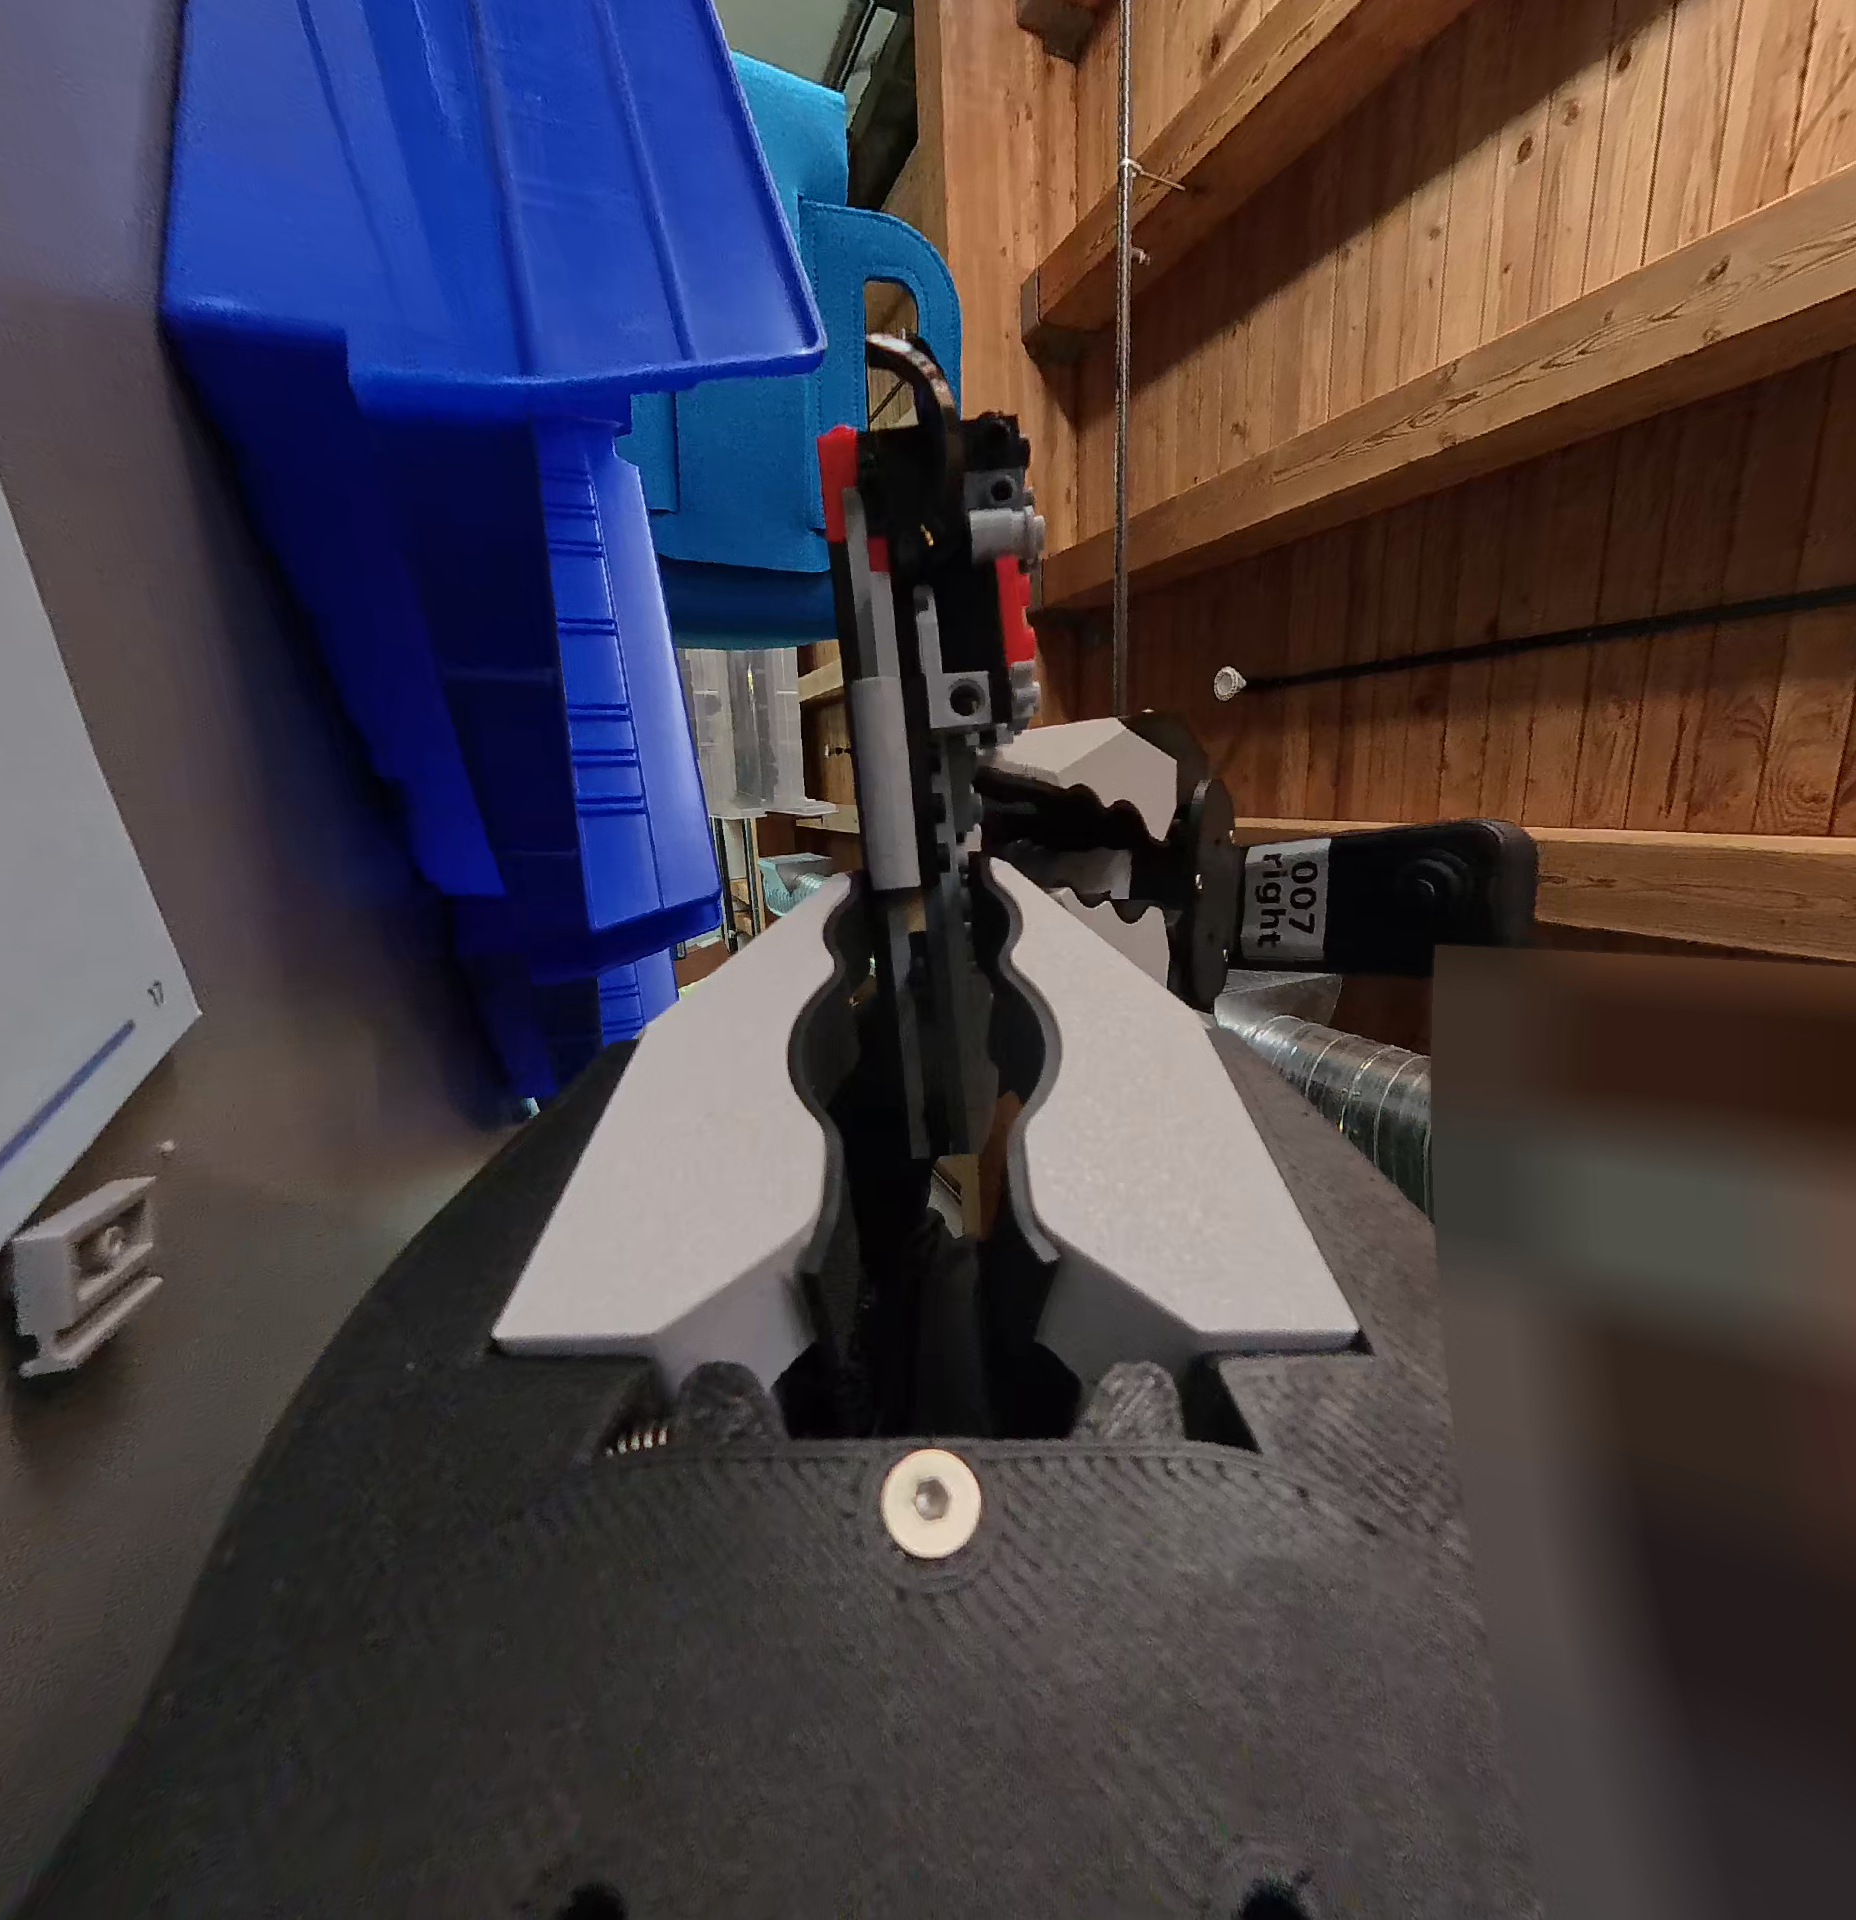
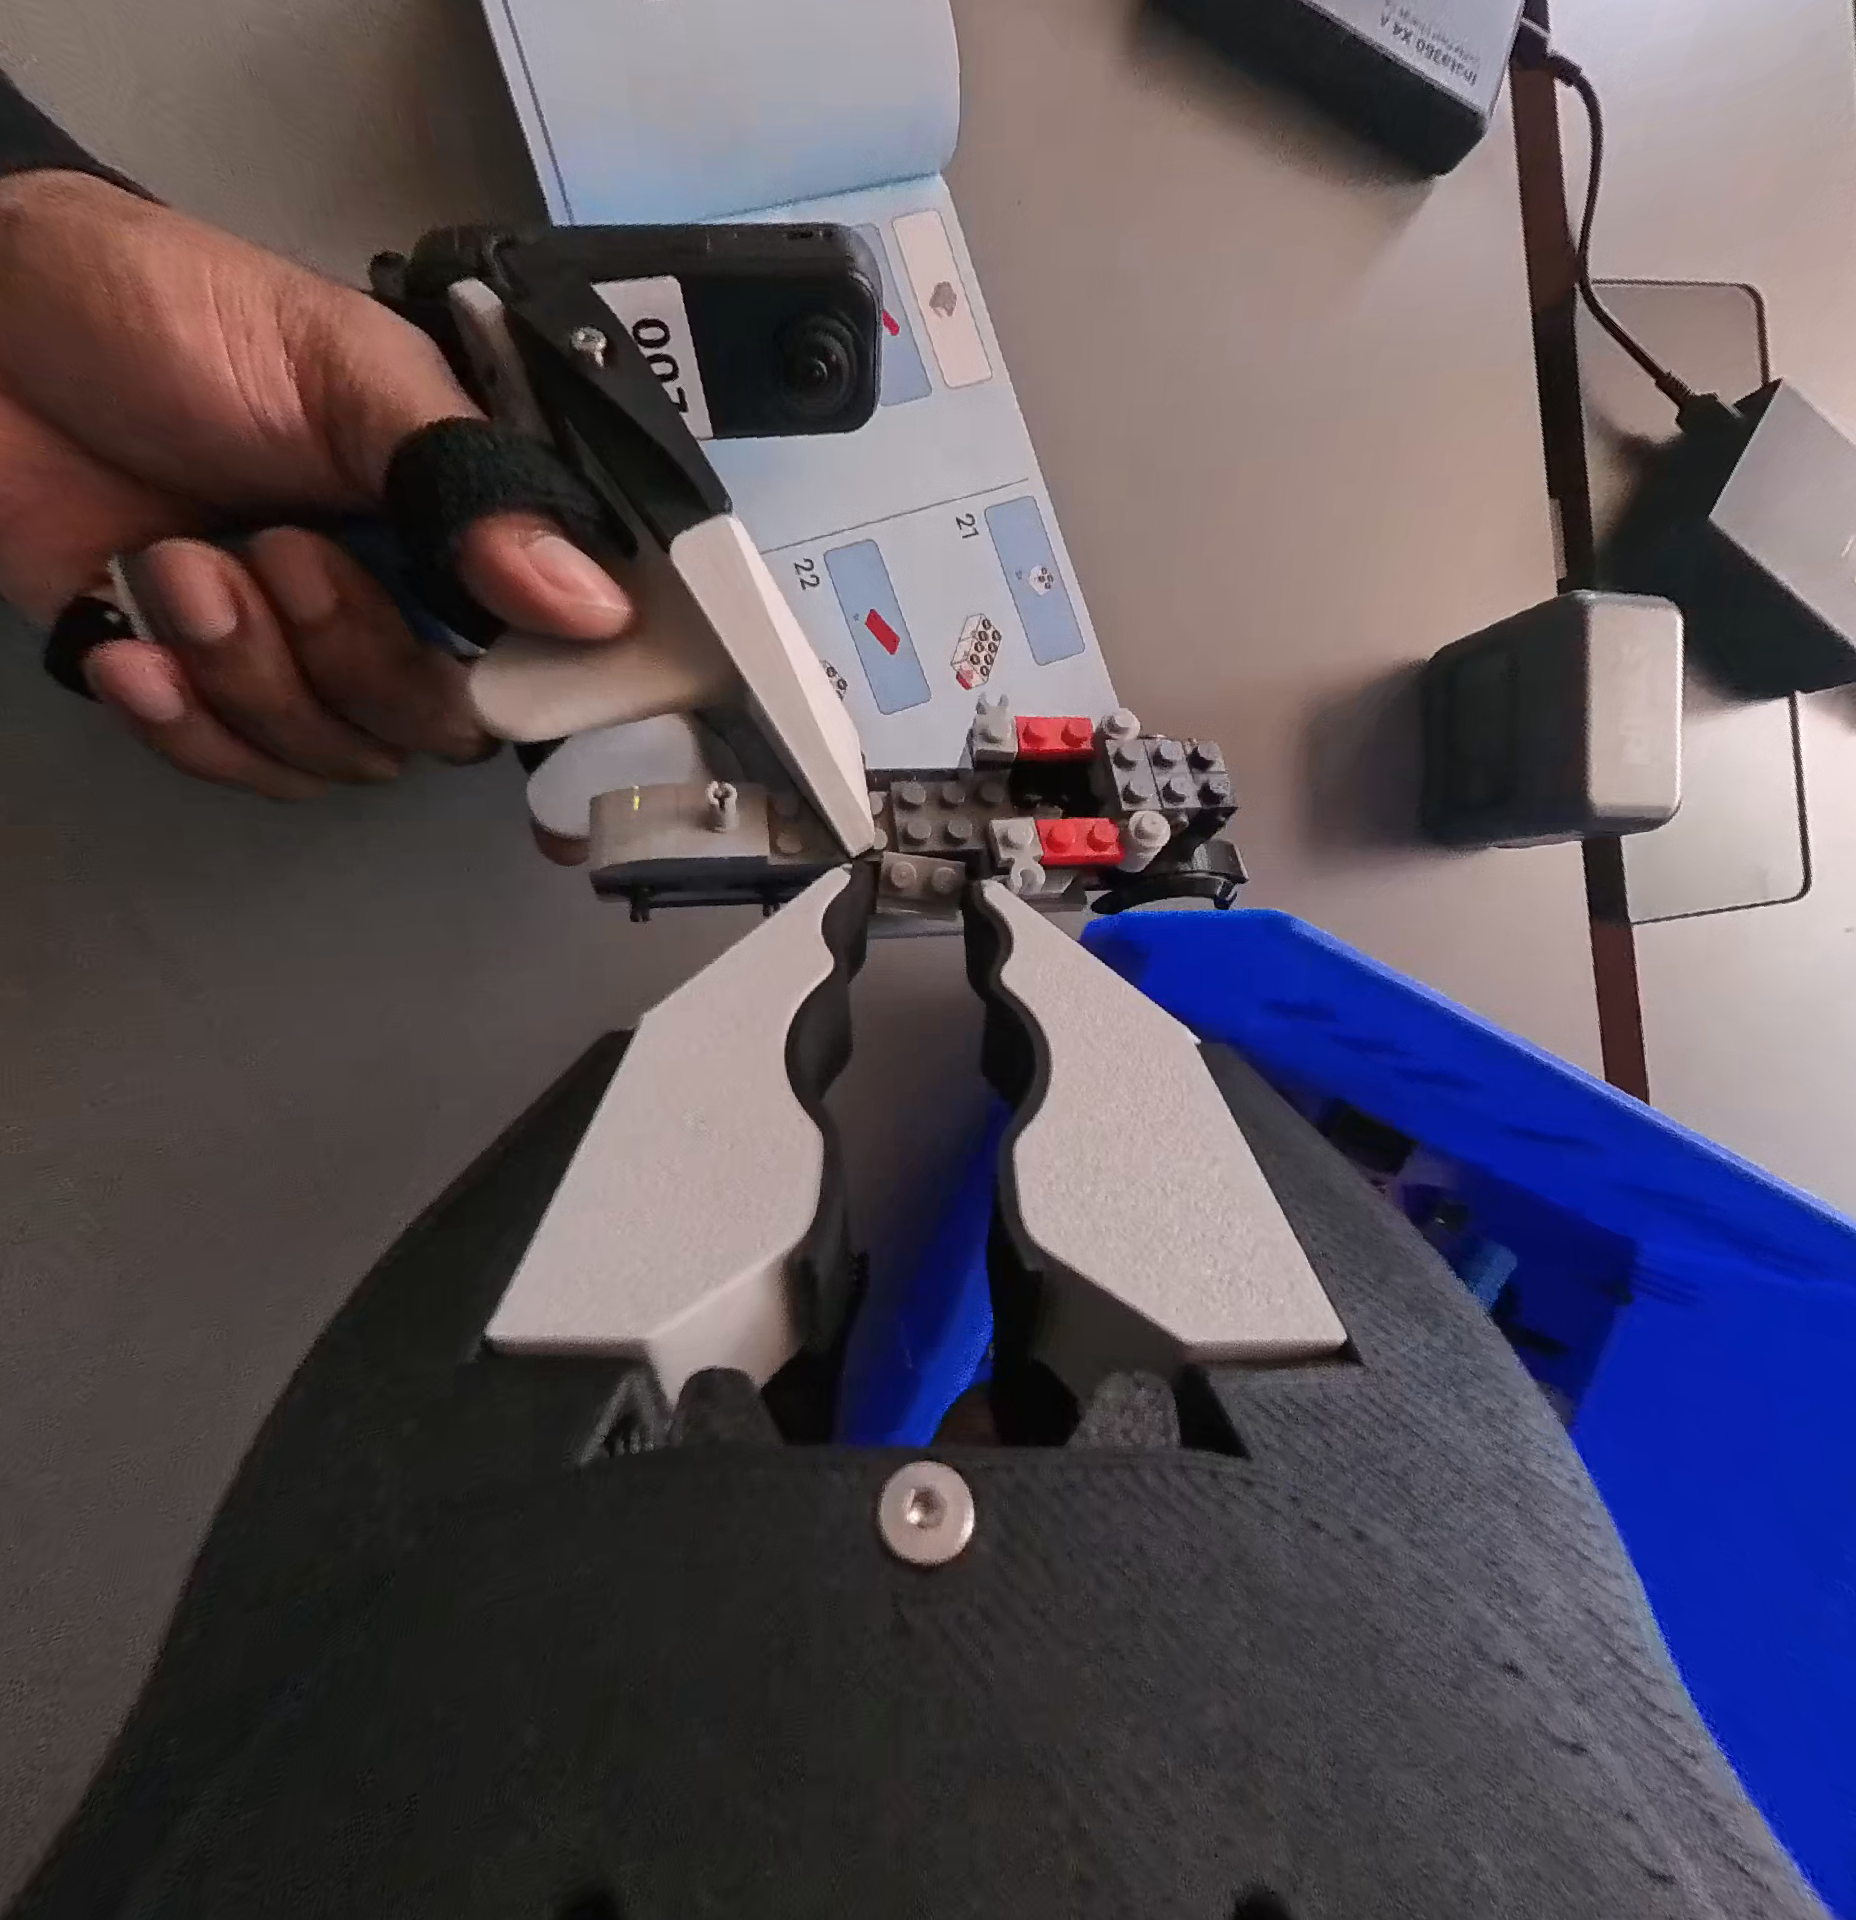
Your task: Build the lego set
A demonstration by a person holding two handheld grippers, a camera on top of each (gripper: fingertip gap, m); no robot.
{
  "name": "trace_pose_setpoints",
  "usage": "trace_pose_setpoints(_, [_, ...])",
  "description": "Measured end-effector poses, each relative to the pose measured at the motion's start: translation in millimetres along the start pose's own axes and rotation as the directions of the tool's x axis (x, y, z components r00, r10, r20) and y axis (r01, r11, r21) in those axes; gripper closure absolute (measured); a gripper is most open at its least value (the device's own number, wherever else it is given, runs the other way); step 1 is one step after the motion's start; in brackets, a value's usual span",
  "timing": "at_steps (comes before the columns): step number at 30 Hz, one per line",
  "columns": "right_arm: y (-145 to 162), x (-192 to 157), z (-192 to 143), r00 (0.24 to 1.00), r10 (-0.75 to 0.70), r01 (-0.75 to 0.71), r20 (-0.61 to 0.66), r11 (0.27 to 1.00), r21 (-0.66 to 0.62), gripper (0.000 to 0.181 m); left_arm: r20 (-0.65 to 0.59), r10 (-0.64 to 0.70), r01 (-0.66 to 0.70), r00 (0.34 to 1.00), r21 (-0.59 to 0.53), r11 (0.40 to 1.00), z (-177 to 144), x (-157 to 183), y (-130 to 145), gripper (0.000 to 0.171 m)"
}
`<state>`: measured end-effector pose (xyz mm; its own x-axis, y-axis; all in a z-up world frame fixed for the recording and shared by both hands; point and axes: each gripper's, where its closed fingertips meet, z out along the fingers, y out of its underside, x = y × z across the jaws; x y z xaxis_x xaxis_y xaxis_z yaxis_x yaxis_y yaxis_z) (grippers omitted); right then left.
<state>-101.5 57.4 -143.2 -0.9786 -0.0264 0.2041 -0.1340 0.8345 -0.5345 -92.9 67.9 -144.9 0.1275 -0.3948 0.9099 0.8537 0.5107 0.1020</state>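
Lego model point(image 1: 929, 665) is sitting clamped between our left gripper point(image 1: 929, 894), whose two grey fingers are pressing in on its dark, long body so that it is sticking out well past the tips. We are seeing grey, black and red bricks stacked along it. From our right wrist view the same model point(image 2: 1017, 821) is lying crosswise just beyond our right gripper point(image 2: 908, 894), and its jaws are standing apart, with a small grey plate at the model's near edge sitting at the gap between the tips; whether they are touching it we cannot tell. A hand point(image 2: 207, 488) is wrapping the left gripper's handle on the left, a finger looped in a black strap. An instruction booklet point(image 2: 799, 260) is lying open on the grey table point(image 2: 1267, 468) behind the model. A blue bin point(image 2: 1526, 1143) is sitting near right. In the left wrist view a loose grey piece point(image 1: 82, 1273) is resting on the table at near left, beside stacked blue bins point(image 1: 467, 416).
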Motion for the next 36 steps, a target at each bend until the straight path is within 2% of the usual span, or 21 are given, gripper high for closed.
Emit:
trace_pose_setpoints(14, [-3,-1,-4,0.997,0.042,-0.045,0.060,0.998,0.047,0.161,-0.030,-0.003,0.003,1.000,-0.006,1.000,1,5,2,0.153])
trace_pose_setpoints(28, [-6,2,-9,0.997,0.050,-0.053,0.051,0.997,0.062,0.156,-0.041,0.020,-0.021,0.999,-0.017,1.000,2,10,4,0.153])
trace_pose_setpoints(36, [-2,0,-16,0.989,0.144,-0.148,0.038,0.981,0.127,0.151,-0.062,0.022,-0.024,0.998,-0.024,0.999,4,14,6,0.153])
